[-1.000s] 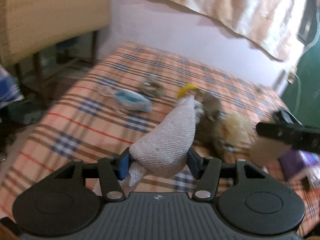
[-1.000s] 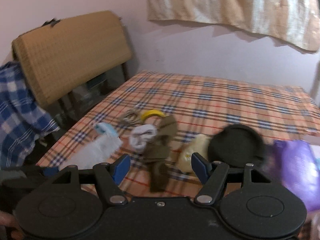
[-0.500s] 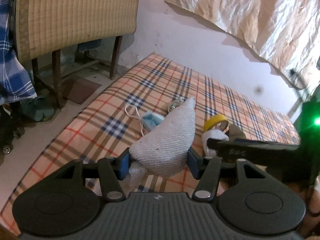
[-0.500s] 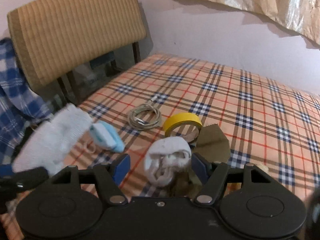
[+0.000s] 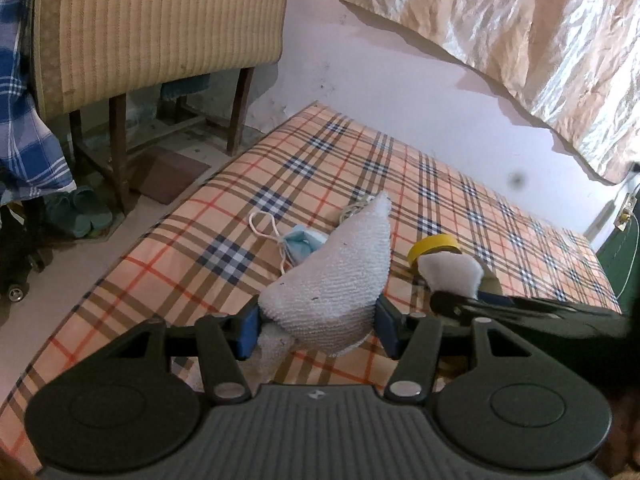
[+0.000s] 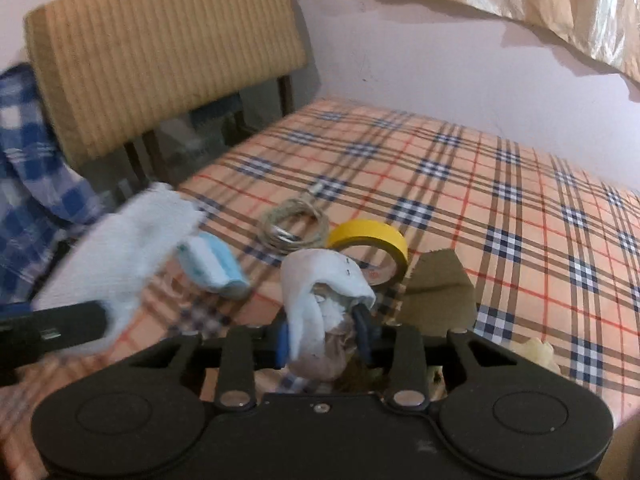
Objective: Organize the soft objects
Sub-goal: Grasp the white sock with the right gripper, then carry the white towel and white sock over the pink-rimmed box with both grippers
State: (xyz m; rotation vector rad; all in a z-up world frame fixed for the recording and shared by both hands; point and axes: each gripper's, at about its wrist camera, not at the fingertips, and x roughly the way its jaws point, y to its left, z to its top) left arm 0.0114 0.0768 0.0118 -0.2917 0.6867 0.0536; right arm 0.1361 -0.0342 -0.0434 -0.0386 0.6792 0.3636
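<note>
My left gripper (image 5: pixel 316 328) is shut on a white knitted sock (image 5: pixel 340 280) and holds it just above the plaid bed sheet (image 5: pixel 440 184). That sock (image 6: pixel 120 248) shows blurred at the left of the right wrist view. My right gripper (image 6: pixel 324 340) has a rolled white sock (image 6: pixel 320 292) between its blue pads. Its jaws are closing and the pads press into the roll on both sides. From the left wrist view, the rolled sock (image 5: pixel 450 272) sits at the tip of the right gripper's dark fingers (image 5: pixel 520 308).
On the sheet lie a yellow tape roll (image 6: pixel 368 236), a coiled cable (image 6: pixel 292 224), a blue face mask (image 6: pixel 216 268), an olive cloth (image 6: pixel 440 288) and a pale yellow item (image 6: pixel 536 352). A woven chair (image 6: pixel 160 60) and a blue checked cloth (image 5: pixel 24 120) stand beyond the bed's left edge.
My right gripper came forward and down to the rolled sock, then its jaws closed onto it. The left gripper swung left early on with its sock, then stayed still.
</note>
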